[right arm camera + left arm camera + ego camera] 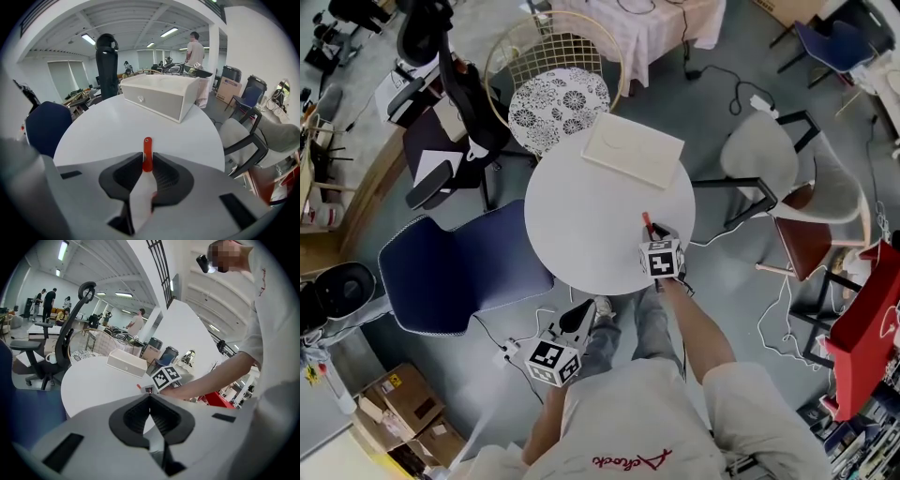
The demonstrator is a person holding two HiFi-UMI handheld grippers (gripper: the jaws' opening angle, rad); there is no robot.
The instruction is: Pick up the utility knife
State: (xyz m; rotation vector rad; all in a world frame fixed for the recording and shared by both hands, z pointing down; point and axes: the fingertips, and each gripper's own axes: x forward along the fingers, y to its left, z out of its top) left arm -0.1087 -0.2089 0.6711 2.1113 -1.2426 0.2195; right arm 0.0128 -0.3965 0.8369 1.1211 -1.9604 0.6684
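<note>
The utility knife (147, 157) has a red end and a pale body, and it lies on the round white table (117, 126) near its right front edge. My right gripper (147, 169) points steeply down at it, with both dark pads pressed on the knife's sides. From the head view only the knife's red tip (647, 221) sticks out beyond my right gripper (654, 236). My left gripper (577, 321) hangs off the table's front edge, below the tabletop, with nothing in it. Its fingertips meet in the left gripper view, where the left gripper (150, 399) faces the right gripper's marker cube (165, 377).
A flat white drawer box (633, 148) sits at the table's far side. Round the table stand a blue chair (459, 272) at the left, a wire chair with a patterned cushion (558, 103) behind, and a grey chair (769, 159) at the right. Cables trail over the floor.
</note>
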